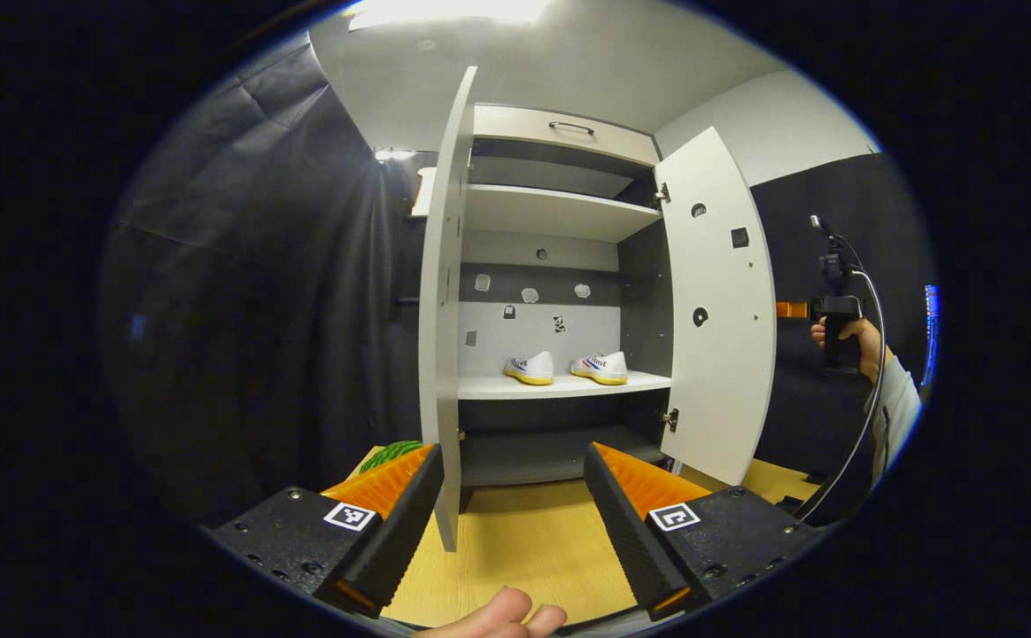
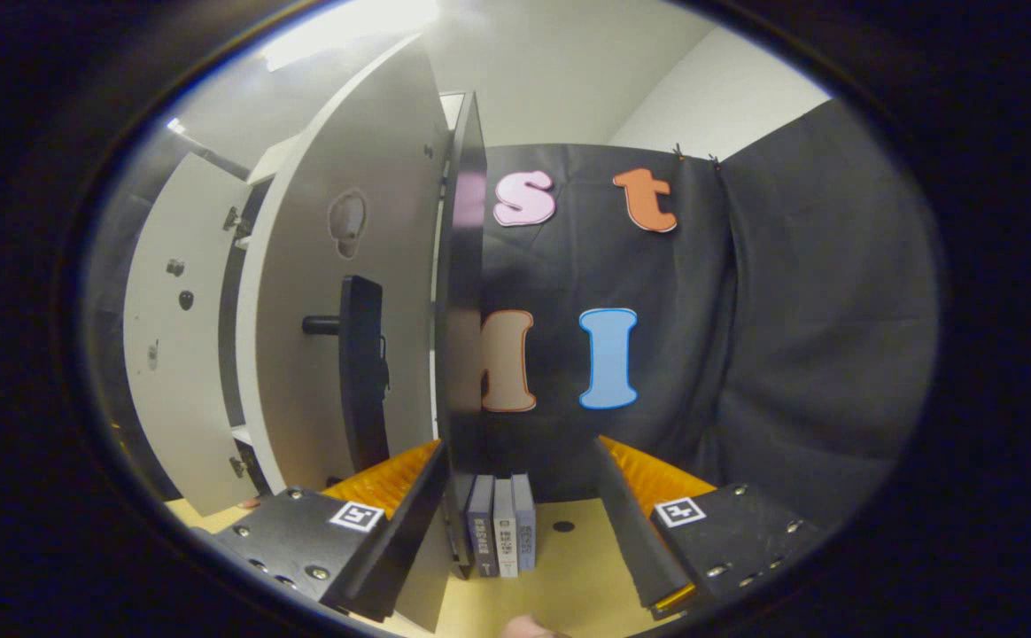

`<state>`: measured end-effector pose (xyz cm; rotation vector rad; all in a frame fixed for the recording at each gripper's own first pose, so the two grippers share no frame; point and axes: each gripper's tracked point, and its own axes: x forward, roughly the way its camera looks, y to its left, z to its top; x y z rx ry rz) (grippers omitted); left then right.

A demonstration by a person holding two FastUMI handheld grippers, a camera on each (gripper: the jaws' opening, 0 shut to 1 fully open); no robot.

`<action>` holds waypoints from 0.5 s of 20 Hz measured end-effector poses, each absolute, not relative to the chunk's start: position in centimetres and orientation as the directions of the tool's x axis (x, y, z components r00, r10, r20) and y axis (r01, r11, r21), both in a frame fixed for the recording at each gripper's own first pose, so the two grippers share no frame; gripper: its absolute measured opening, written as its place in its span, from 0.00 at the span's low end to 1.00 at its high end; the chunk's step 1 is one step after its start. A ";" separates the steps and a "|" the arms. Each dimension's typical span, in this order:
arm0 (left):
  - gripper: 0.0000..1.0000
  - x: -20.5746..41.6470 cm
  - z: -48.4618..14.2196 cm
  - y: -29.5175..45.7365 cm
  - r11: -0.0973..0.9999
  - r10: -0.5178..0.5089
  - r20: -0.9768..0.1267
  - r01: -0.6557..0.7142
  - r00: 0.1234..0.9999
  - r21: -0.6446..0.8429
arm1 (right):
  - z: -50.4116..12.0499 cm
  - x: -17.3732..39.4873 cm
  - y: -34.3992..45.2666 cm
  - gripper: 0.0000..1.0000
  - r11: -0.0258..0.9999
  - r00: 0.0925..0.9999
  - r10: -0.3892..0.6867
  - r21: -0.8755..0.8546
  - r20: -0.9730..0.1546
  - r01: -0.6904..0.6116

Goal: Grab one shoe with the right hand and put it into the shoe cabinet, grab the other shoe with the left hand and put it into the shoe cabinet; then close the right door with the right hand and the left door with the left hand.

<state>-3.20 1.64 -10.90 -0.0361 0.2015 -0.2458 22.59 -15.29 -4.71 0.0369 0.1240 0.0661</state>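
Shoe cabinet [image 1: 560, 213] stands open in front of me on the wooden table [image 1: 524, 540], and both of my tongs are spread wide with nothing pressed between the fingers. My left gripper [image 1: 511, 505] has the free edge of the left door [image 1: 443, 301] between its 2 fingers, close to the left finger; I cannot tell whether it touches. Past it, in the left gripper view, the 2 shoes [image 1: 531, 368] [image 1: 600, 367] sit side by side on the middle shelf [image 1: 560, 385], white with yellow soles, heels toward me. The right door [image 1: 717, 310] is swung out wide on the far side of the opening. Beyond that door I see my other hand [image 1: 848, 341] holding the right tool up, near the door's outer face.

My right gripper [image 2: 520, 509] hangs open too, with the right door's [image 2: 347, 292] edge just inside its left finger. That door's dark handle [image 2: 360, 372] is near the finger. Between the fingers, farther back, 3 small books [image 2: 501, 527] stand upright on the table [image 2: 569, 576], against the black cloth.
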 end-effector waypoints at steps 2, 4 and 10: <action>0.96 -3.2 -11.2 2.2 0.971 -0.239 -0.197 0.230 0.951 -0.069 | -4.4 22.3 -14.5 0.95 0.998 0.990 0.063 0.019 -0.125 -0.062; 0.96 -3.5 -11.6 2.4 0.970 -0.239 -0.205 0.226 0.949 -0.085 | -4.4 22.1 -13.1 0.95 0.996 0.988 0.083 0.027 -0.132 -0.080; 0.96 -2.9 -12.3 2.6 0.969 -0.244 -0.217 0.227 0.945 -0.100 | -4.4 21.8 -7.2 0.95 0.990 0.979 0.139 0.037 -0.149 -0.135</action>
